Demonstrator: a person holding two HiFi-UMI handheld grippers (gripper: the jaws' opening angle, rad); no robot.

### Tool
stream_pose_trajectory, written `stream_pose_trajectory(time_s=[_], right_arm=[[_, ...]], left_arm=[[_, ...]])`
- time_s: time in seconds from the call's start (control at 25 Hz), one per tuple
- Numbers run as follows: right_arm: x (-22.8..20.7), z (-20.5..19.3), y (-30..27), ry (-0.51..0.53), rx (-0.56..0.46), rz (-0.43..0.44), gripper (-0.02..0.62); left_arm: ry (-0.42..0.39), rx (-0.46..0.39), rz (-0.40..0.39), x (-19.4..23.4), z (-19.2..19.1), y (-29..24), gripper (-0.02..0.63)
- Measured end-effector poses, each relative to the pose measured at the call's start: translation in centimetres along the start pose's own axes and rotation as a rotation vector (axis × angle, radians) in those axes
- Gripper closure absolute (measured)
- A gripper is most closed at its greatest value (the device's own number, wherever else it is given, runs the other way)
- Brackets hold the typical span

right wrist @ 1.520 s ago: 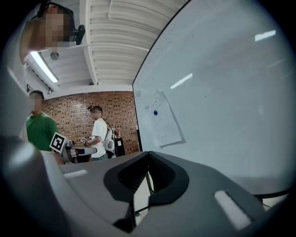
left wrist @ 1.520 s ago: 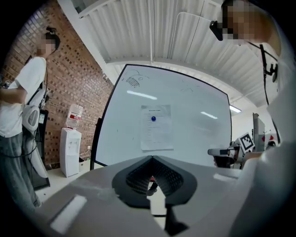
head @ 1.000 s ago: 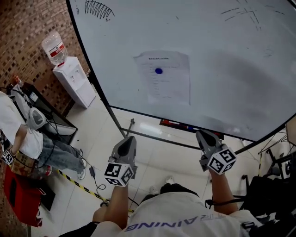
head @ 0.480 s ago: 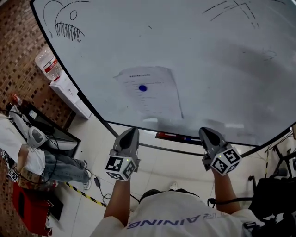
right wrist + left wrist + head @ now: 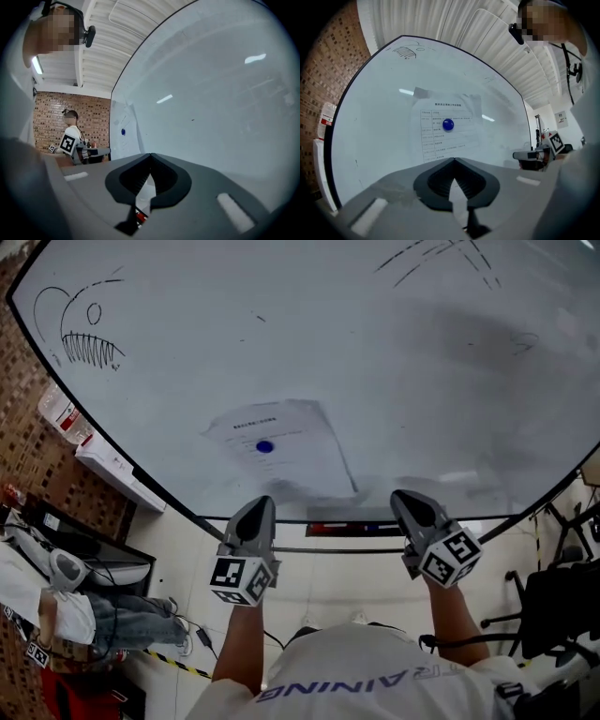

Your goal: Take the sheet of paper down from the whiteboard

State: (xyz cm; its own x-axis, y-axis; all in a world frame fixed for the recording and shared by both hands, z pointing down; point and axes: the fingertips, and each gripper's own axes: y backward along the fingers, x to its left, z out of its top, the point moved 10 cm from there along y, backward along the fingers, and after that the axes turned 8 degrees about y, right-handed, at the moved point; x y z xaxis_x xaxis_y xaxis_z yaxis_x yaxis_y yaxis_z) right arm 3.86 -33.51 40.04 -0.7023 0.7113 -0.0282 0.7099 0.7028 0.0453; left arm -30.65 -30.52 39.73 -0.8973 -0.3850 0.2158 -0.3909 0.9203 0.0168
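A printed sheet of paper [image 5: 286, 454] hangs on the whiteboard [image 5: 394, 362], pinned by a round blue magnet [image 5: 264, 447]. My left gripper [image 5: 260, 506] is shut and empty. It points at the board just below the sheet's lower edge, short of touching it. In the left gripper view the paper [image 5: 449, 140] and magnet [image 5: 448, 124] lie straight ahead, above the closed tips of the left gripper [image 5: 453, 160]. My right gripper [image 5: 404, 497] is shut, empty, and off to the right of the sheet. The right gripper view shows the right gripper [image 5: 150, 155] and the magnet [image 5: 123, 132] far to its left.
A marker tray with a red item [image 5: 347, 529] runs under the board's lower edge. A water dispenser [image 5: 105, 463] stands at the left by the brick wall. A seated person [image 5: 70, 610] is at lower left and a chair [image 5: 558, 601] at right. A fish doodle [image 5: 84, 338] marks the board.
Both grippers have come up and closer to the board. The sheet now sits just above the left gripper's tips. Both stayed shut.
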Motion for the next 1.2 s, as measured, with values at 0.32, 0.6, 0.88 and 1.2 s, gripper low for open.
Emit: stream_pose_trajectory(time_s=[0.32, 0.6, 0.88, 1.2], right_arm=[[1.5, 0.3, -1.2, -0.003, -0.001, -0.040, 0.588], [2.8, 0.2, -2.3, -0.004, 0.001, -0.028, 0.588], [3.0, 0.2, -2.5, 0.001, 0.005, -0.027, 0.588], [2.8, 0.0, -2.6, -0.002, 0.010, -0.020, 0.588]], left_arm=[[-0.266, -0.010, 0.005, 0.1, 4.7, -2.3, 0.578], [-0.431, -0.030, 0.071, -0.8, 7.6, -4.9, 0.425], [-0.405, -0.028, 0.093, -1.4, 7.3, -6.0, 0.431], [-0.388, -0.036, 0.118, -1.3, 7.3, -6.0, 0.476]])
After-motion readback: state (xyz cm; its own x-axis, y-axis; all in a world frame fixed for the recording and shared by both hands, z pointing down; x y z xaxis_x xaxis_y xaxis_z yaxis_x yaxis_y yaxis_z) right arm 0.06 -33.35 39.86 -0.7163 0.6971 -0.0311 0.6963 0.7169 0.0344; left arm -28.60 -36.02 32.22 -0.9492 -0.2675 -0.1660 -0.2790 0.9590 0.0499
